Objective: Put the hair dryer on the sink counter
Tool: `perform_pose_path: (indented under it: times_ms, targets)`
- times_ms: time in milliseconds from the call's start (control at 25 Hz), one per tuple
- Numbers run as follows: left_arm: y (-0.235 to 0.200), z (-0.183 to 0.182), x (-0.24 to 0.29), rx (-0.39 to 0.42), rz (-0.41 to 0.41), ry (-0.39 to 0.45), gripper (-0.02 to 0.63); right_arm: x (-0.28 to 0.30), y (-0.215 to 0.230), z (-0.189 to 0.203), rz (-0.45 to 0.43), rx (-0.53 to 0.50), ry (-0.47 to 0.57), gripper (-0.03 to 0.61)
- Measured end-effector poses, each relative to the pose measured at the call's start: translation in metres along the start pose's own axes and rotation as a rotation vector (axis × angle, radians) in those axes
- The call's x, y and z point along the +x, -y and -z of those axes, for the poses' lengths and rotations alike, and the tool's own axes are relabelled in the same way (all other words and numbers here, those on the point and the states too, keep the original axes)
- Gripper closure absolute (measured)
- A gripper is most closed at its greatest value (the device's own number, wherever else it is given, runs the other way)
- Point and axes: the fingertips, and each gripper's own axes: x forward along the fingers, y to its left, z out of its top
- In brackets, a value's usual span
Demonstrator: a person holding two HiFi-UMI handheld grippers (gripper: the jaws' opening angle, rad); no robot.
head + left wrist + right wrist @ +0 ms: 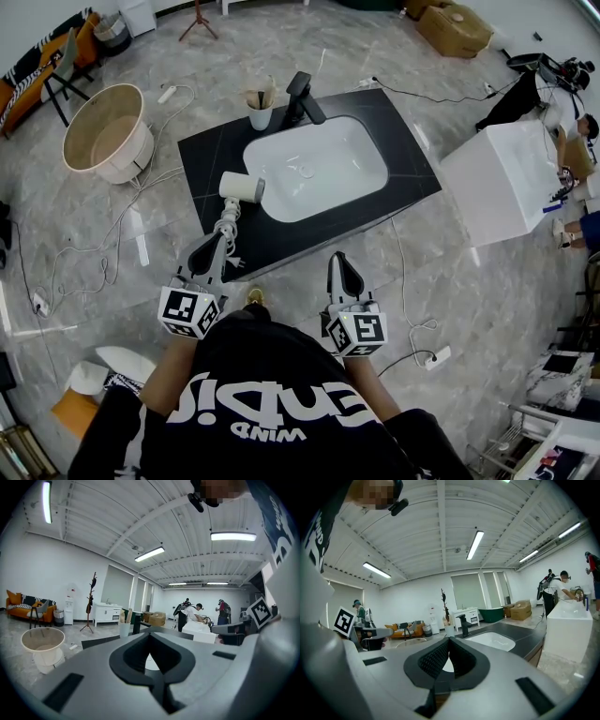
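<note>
The white hair dryer (242, 187) lies on the black sink counter (412, 159), left of the white basin (314, 169), its handle pointing toward the front edge. My left gripper (216, 242) hovers just in front of that handle, jaws shut and empty; in the left gripper view the left gripper (149, 637) shows its pads together with nothing between. My right gripper (339, 259) hangs off the counter's front edge, also shut and empty. The right gripper (449, 641) faces the basin (490, 641). Neither gripper view shows the dryer.
A black faucet (302, 96) and a white cup (260, 112) stand at the counter's back. A round tub (105, 131) sits on the floor to the left, a white block (506, 178) to the right. Cables and a power strip (436, 358) lie on the floor.
</note>
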Motion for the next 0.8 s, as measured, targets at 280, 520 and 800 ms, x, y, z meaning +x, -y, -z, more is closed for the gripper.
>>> perform_pose_path:
  times_ms: [280, 520, 800]
  targets:
    - [-0.004, 0.004, -0.003, -0.009, -0.017, -0.008, 0.606, -0.001, 0.002, 0.001, 0.001, -0.003, -0.008, 0.557]
    - [-0.004, 0.008, -0.006, -0.009, -0.017, -0.021, 0.606, -0.002, -0.001, 0.003, -0.008, -0.004, -0.014, 0.557]
    - [-0.007, 0.013, -0.007, -0.015, -0.026, -0.040, 0.606, -0.003, 0.001, 0.006, -0.007, -0.004, -0.022, 0.557]
